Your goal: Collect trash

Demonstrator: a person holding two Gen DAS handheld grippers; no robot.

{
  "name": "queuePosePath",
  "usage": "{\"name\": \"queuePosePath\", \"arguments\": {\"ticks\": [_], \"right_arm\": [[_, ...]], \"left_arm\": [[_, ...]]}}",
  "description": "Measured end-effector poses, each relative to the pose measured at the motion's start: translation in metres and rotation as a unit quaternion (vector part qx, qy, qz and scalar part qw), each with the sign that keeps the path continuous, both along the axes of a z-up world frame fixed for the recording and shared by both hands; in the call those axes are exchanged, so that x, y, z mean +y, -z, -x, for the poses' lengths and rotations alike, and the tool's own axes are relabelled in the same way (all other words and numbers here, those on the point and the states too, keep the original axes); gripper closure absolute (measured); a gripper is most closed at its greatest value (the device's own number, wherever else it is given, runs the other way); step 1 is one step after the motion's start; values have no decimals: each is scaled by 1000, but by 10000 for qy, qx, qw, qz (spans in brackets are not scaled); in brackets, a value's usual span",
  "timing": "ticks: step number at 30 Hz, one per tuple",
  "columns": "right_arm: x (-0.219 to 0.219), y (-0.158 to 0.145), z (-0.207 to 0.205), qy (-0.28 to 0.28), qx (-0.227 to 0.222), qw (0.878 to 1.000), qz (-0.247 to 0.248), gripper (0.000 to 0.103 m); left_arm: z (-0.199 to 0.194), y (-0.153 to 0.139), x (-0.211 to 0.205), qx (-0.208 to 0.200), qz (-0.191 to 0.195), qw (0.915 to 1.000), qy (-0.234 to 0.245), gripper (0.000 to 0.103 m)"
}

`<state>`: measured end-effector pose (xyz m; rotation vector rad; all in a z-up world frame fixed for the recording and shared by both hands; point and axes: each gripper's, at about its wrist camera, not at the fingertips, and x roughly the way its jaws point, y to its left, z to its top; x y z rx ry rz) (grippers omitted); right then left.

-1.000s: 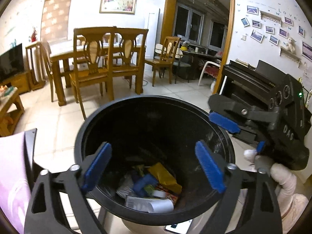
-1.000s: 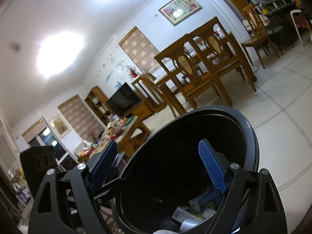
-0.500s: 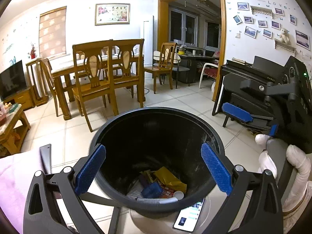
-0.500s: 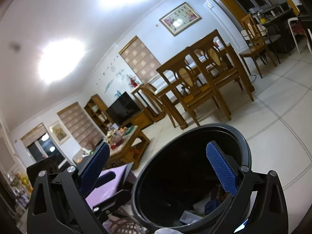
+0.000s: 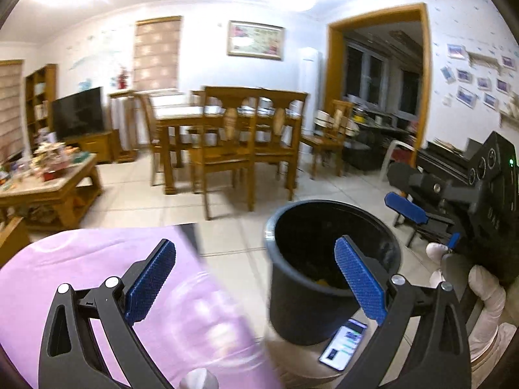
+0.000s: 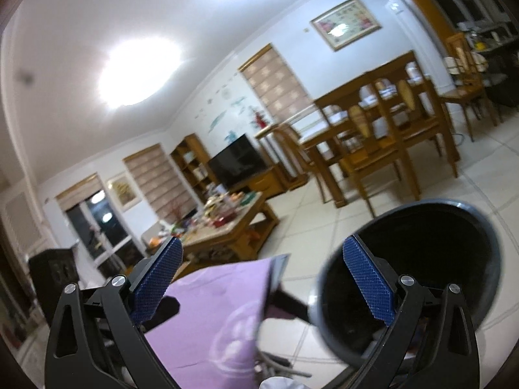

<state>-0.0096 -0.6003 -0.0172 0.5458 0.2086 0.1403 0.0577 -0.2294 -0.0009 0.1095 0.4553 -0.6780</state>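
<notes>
from my left camera i see the left gripper (image 5: 256, 278) with its blue pads wide apart and nothing between them. the black trash bin (image 5: 311, 298) stands on the tiled floor (image 5: 233, 227) low and to the right, upright, and a few scraps of trash (image 5: 321, 280) show deep inside it, too dark to sort out. a lit phone (image 5: 343, 343) lies just beside the bin's base. to the left of the bin a pink cloth (image 5: 81, 278) covers a surface that fills the lower left of the view.

the right gripper (image 5: 421, 223) shows at the right edge, held by a gloved hand (image 5: 470, 288), up beside the bin and apart from its rim. its jaws have just been opening, and in my right camera the right gripper's (image 6: 272, 282) pads stand far apart with nothing held. there the bin (image 6: 454, 259) sits behind the right-hand pad and the pink cloth (image 6: 220, 311) behind the middle.

farther back are a dining table with chairs (image 5: 227, 129), a cluttered coffee table (image 5: 48, 188) and a dark television (image 5: 78, 113).
</notes>
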Motion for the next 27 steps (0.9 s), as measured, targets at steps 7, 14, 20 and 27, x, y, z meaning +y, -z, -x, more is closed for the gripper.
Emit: {"name": "queuePosePath", "arguments": {"ticks": [7,14,20,27], "right_arm": [[106,-16,-35,-793,29,9961,387,5],[210,-34,-57,-1468,-32,9861,780,5],[298,-44,-64,-1780,-118,9760,1248,5],[364,-41,-70,-1958,-110,9710,1367,5]], "left_arm": [[2,-8,98,-150,-4,9940,-1079,5],[7,-8,182,-101,-47,9771,-2125,5],[13,-6,238,-79,-35,9623,-2717,5],[22,-6,275,-16,-8,9503,-3113,5]]}}
